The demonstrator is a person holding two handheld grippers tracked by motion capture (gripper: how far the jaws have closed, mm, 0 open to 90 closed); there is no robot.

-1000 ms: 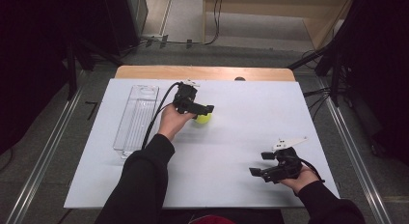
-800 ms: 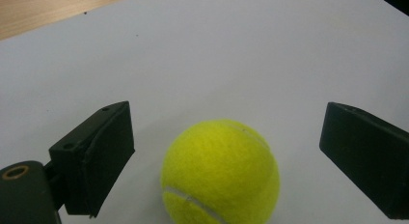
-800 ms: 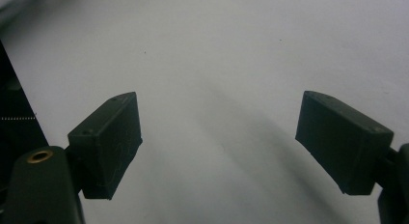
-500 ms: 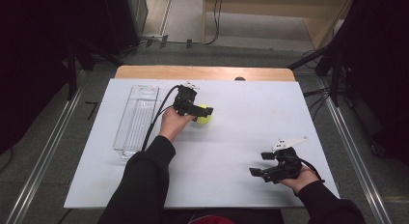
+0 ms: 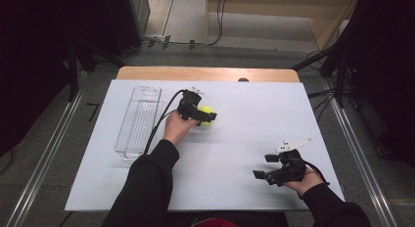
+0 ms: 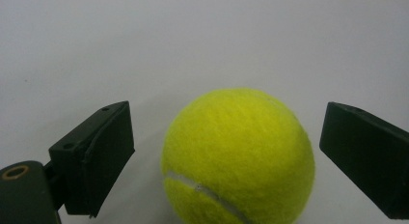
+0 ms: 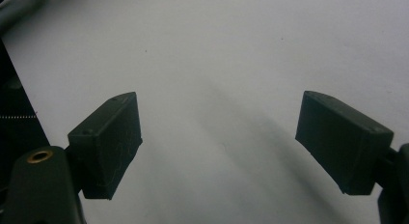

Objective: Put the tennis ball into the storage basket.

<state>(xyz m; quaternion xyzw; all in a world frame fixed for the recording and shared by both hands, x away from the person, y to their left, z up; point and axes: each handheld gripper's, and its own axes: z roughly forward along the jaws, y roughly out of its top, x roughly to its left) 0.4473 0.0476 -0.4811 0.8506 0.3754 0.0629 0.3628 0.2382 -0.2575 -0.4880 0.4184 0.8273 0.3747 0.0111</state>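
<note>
on the white tabletop [image 5: 244, 139], a fuzzy yellow-green tennis ball [image 6: 238, 156] is bracketed, untouched, by the open jaws of the left gripper [image 6: 226, 156]. approach step judged; closing on the ball is called for next. the right gripper [image 7: 219, 147] is held open, idle.

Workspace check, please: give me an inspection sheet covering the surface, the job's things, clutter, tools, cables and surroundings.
Surface: white table top, with a wooden edge along the far side.
Job's things: yellow tennis ball resting on the table; clear plastic tray at the left, nothing seen inside.
Clutter: nothing seen.
Tools: left tool open, jaws on either side of the ball with gaps on both sides; right tool open, nothing between its jaws, near the front right.
Cables: black cable trails from the left tool past the tray; more on the far floor.
Surroundings: grey floor, dark areas at both sides.
</note>
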